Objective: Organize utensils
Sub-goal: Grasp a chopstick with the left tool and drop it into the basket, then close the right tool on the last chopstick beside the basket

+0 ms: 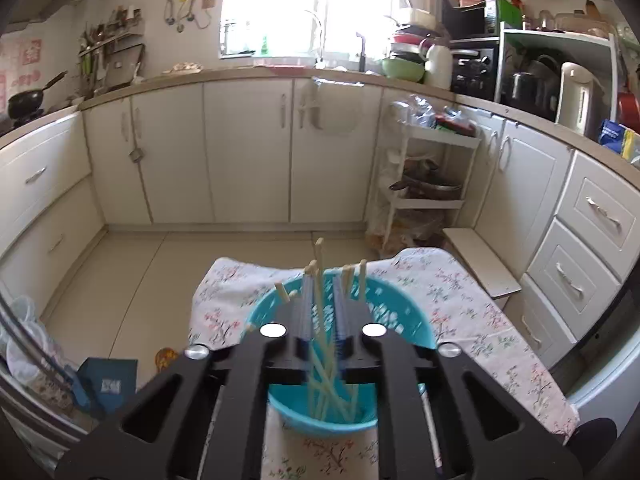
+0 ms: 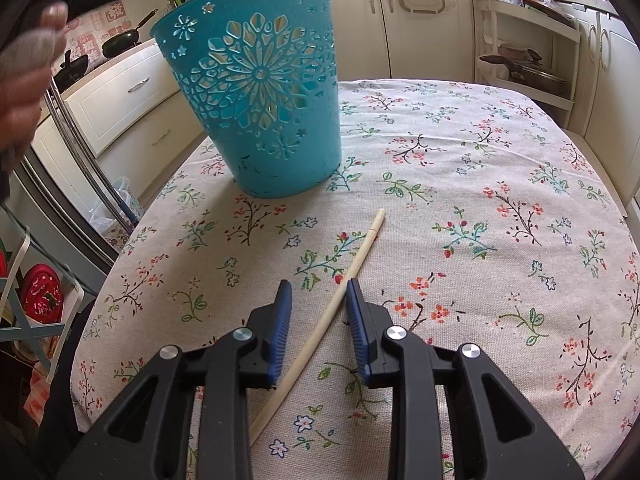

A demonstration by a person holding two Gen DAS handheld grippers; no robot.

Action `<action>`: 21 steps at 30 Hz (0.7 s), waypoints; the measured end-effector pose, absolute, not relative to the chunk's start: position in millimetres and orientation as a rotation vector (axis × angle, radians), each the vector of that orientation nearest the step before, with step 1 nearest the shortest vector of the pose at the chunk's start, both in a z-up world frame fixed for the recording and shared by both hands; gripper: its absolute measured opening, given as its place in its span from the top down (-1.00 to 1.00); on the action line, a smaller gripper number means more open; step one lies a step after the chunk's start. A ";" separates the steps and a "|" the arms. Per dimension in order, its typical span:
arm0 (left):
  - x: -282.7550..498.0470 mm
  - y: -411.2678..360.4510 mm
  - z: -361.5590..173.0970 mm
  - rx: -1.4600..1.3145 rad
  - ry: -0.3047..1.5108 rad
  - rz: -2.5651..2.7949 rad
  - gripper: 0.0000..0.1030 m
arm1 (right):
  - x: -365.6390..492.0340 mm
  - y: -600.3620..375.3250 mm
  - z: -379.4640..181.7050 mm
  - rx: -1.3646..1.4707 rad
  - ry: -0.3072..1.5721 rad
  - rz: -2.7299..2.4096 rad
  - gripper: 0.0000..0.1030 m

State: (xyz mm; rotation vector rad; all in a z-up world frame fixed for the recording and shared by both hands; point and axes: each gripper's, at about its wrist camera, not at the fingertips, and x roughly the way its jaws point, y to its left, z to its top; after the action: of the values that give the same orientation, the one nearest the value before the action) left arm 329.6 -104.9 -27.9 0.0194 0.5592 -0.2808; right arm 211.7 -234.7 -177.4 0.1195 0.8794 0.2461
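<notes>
1. I am holding my left gripper (image 1: 323, 280) right above the mouth of the teal basket (image 1: 416, 326), and a bundle of pale chopsticks (image 1: 320, 344) is standing up between its blue pads; the motion blur is keeping me from telling whether the pads are pinching any of them
2. I am keeping my right gripper (image 2: 319, 288) low over the floral tablecloth (image 2: 480, 184), its jaws spread apart
3. A single chopstick (image 2: 340, 298) is lying flat on the cloth, running diagonally between the two blue fingers (image 2: 284, 312) toward the near edge of the table
4. In the right wrist view the basket (image 2: 256, 92) is sitting toward the far left corner of the table, well apart from the lone chopstick
</notes>
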 end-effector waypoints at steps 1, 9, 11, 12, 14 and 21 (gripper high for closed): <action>326.8 -103.4 -30.7 0.020 0.559 -0.272 0.55 | 211.7 -234.3 -177.4 0.117 0.879 0.246 0.43; 293.5 -92.8 -39.3 0.078 0.523 -0.177 -0.01 | 210.8 -231.6 -177.6 0.105 0.878 0.243 0.43; 283.5 -90.7 -41.6 0.096 0.518 -0.165 -0.06 | 210.5 -230.7 -177.4 0.100 0.878 0.240 0.43; 280.7 -90.6 -41.9 0.101 0.517 -0.162 -0.10 | 210.4 -230.5 -177.2 0.098 0.878 0.239 0.43; 275.2 -89.7 -43.0 0.117 0.512 -0.154 -0.18 | 210.2 -229.9 -177.0 0.099 0.879 0.235 0.43; 261.8 -81.6 -46.4 0.125 0.510 -0.138 -0.37 | 211.2 -226.3 -176.8 0.094 0.881 0.210 0.43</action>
State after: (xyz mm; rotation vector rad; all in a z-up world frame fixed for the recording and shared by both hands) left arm 261.8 -81.6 -46.4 0.1250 0.5101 -0.1383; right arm 211.2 -226.3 -176.8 0.0944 0.8807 0.2096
